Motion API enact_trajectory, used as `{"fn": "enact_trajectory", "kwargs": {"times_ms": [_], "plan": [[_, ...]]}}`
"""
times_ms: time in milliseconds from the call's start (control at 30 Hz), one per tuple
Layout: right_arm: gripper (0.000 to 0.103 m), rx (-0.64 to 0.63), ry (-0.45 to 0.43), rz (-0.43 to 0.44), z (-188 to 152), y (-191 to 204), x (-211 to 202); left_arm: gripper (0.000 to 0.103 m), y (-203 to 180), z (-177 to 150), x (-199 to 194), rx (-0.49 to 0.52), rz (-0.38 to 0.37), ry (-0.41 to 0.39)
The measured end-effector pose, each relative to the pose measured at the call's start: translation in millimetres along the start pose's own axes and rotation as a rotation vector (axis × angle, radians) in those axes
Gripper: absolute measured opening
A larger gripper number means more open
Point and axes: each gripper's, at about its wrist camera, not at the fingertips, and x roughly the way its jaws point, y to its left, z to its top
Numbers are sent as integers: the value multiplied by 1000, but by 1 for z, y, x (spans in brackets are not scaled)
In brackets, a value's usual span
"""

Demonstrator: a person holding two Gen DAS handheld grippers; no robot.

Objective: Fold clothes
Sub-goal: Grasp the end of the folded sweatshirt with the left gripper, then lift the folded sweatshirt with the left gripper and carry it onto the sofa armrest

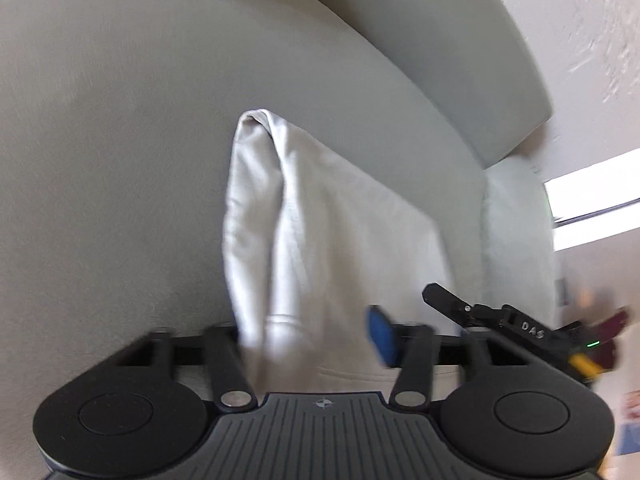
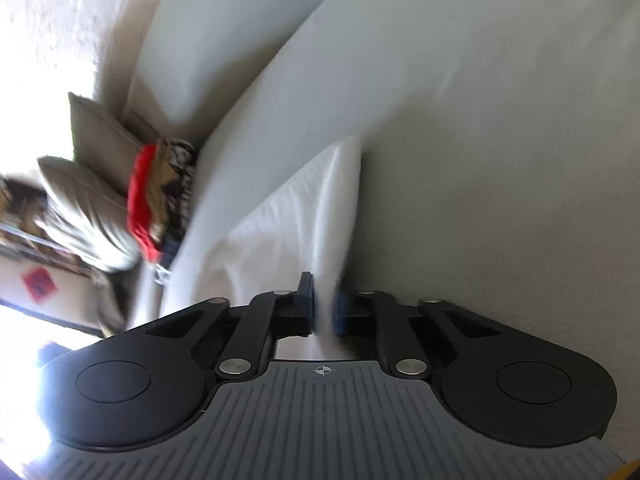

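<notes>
Step in hand, as judged: a white garment (image 1: 312, 220) is held up off the pale sofa seat (image 1: 120, 140) by both grippers, hanging lengthwise, apparently ready to be laid down or doubled over.

Right gripper (image 2: 323, 308): jaws narrow, pinching a thin edge of the cloth between the 2 blue pads (image 2: 310, 304).

Left gripper (image 1: 308, 332): jaws stand wide; fabric drapes between them and hides 1 finger, so whether it truly grips the cloth I cannot tell. The right unit shows at this view's lower right.

Next move, by judgement: lower the hanging end onto the seat, keeping the 2 held corners level so the fold lands square.

Surroundings: back cushion (image 1: 460, 40) behind; at the far end 2 tan pillows (image 2: 96, 184) and a pile of red and patterned clothes (image 2: 160, 196). Nothing obstructs the seat beneath. Motion blur limits detail.
</notes>
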Motion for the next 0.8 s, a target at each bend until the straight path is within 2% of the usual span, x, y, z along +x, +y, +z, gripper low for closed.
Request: {"fn": "enact_trajectory", "kwargs": {"times_ms": [33, 233, 367, 433, 533, 633, 700, 800], "plan": [[7, -41, -18, -24, -2, 7, -4, 12, -8, -3, -2, 27, 49, -14], [6, -333, -187, -110, -40, 76, -58, 9, -83, -51, -42, 248, 248, -206], [6, -433, -310, -78, -76, 107, -130, 9, -136, -109, -87, 430, 317, -376], [6, -469, -375, -42, -96, 118, -172, 9, -165, -138, -104, 510, 312, -463], [6, -528, -502, -21, -124, 131, -235, 9, -196, -174, -141, 593, 247, -551], [6, -526, -616, -37, -142, 131, -302, 9, -225, -200, -175, 670, 132, -597], [6, -485, -661, -68, -146, 123, -346, 9, -251, -210, -186, 705, 25, -594], [6, -387, -696, -132, -143, 101, -410, 9, -290, -214, -187, 734, -140, -542]]}}
